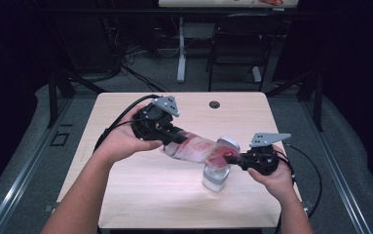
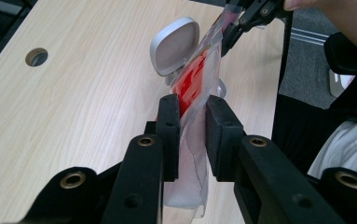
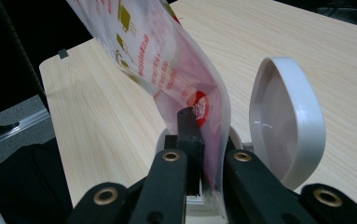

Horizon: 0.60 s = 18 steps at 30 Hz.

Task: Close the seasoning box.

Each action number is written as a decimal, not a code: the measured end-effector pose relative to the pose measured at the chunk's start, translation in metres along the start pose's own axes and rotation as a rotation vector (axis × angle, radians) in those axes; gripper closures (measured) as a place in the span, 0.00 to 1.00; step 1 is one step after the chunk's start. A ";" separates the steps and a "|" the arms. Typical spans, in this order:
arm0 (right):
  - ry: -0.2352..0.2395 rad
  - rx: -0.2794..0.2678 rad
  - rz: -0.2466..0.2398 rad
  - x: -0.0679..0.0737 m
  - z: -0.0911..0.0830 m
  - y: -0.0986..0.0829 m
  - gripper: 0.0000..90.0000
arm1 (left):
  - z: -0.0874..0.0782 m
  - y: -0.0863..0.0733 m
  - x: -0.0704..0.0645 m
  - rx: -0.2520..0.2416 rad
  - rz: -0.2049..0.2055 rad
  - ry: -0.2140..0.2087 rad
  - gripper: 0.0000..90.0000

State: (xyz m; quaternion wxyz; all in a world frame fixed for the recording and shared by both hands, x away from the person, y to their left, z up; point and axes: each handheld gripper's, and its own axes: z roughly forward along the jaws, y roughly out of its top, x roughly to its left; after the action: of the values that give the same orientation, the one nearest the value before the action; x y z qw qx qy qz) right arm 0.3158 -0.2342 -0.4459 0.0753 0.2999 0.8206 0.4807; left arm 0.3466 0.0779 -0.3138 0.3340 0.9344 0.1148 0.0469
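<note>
The table (image 1: 140, 190) was pale wood-grain board with rounded corners. A round cable hole (image 1: 214, 104) sat in it near the far edge, beyond both grippers. One thing stood directly on the board: a white jar (image 1: 216, 176) with its hinged lid (image 1: 229, 143) swung open, right under the tip of the right gripper (image 1: 233, 159) and well away from the left gripper (image 1: 174, 136).

Pouch (image 1: 194, 147) above open container (image 1: 216, 176), between grippers
</note>
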 end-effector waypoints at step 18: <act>0.001 0.001 0.000 0.000 0.000 -0.001 0.99 | 0.000 0.001 0.001 0.002 0.001 -0.001 0.86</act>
State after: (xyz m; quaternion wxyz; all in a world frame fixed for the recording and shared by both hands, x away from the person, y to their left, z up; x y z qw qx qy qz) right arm 0.3153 -0.2345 -0.4463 0.0749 0.2997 0.8209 0.4803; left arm 0.3475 0.0768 -0.3132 0.3330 0.9348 0.1143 0.0466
